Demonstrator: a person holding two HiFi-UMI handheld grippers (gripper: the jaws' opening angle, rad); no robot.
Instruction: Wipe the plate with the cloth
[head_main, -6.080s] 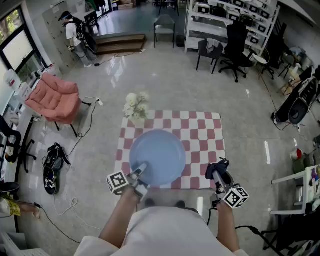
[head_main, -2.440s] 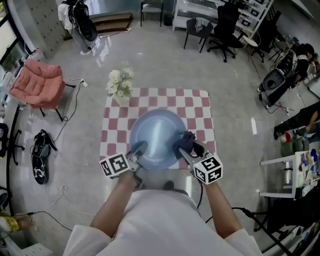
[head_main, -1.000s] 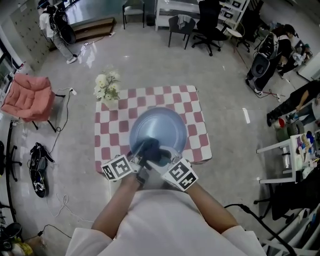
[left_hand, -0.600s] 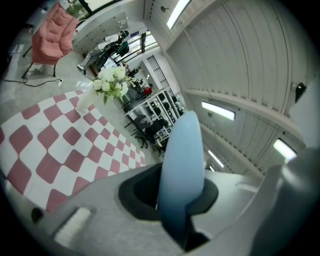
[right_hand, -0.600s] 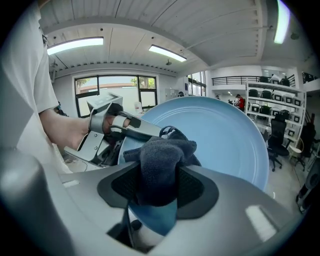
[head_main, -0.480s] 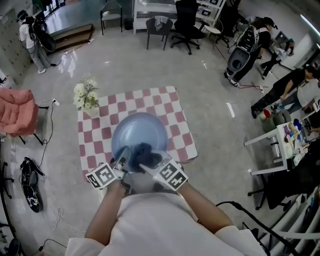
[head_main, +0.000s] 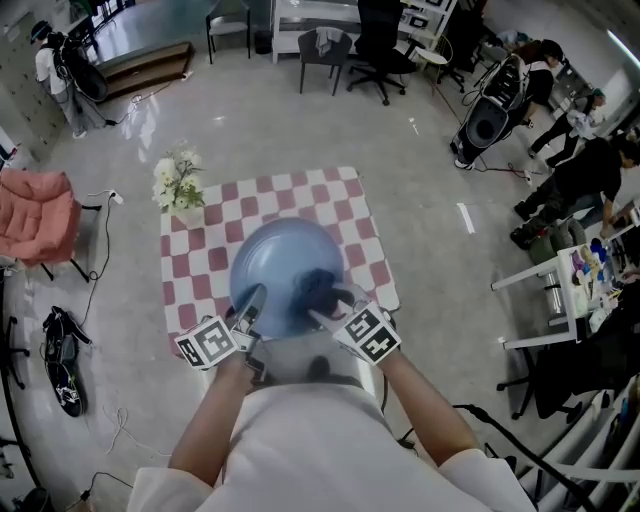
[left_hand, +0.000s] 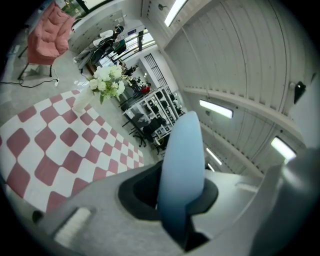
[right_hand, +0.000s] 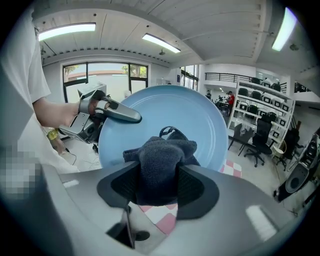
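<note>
A pale blue plate is held up, tilted on edge, above the red-and-white checked table. My left gripper is shut on the plate's near left rim; in the left gripper view the plate shows edge-on between the jaws. My right gripper is shut on a dark blue cloth pressed against the plate's right half. The right gripper view shows the cloth bunched against the plate's face, with the left gripper clamped on the rim opposite.
A vase of white flowers stands at the table's far left corner. A pink armchair sits to the left. Office chairs and people are further off across the floor.
The plate has been lifted off the table and tilted up. The cloth has slid from the plate's middle-left to its right side over the last second.
</note>
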